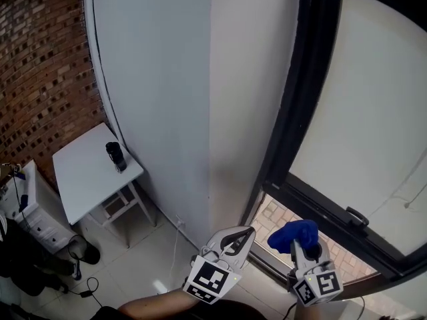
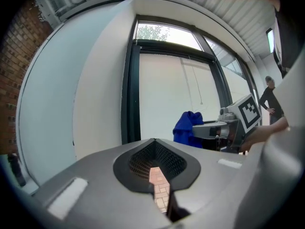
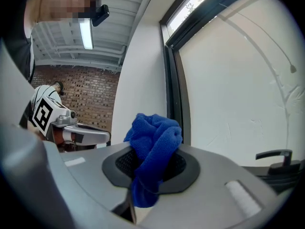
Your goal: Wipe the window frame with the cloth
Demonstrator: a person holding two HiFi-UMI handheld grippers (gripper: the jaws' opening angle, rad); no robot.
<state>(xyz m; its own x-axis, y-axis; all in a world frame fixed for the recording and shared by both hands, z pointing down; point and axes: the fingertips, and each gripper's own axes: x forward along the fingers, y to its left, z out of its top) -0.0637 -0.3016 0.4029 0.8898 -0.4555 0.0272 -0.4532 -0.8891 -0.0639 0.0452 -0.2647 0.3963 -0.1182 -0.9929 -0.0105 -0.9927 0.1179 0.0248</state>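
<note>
My right gripper (image 1: pixel 307 252) at 5 o'clock pinches the blue cloth (image 1: pixel 292 235), near the black window frame (image 1: pixel 307 79) but not touching it. My left gripper (image 1: pixel 244 236) at 6 o'clock has its jaws pressed together on nothing. A white wall (image 1: pixel 200 99) stands at 12 o'clock, and a small table (image 1: pixel 80 175) sits at 8 o'clock (the dark thing (image 1: pixel 115 156) on it is too small to tell).
</note>
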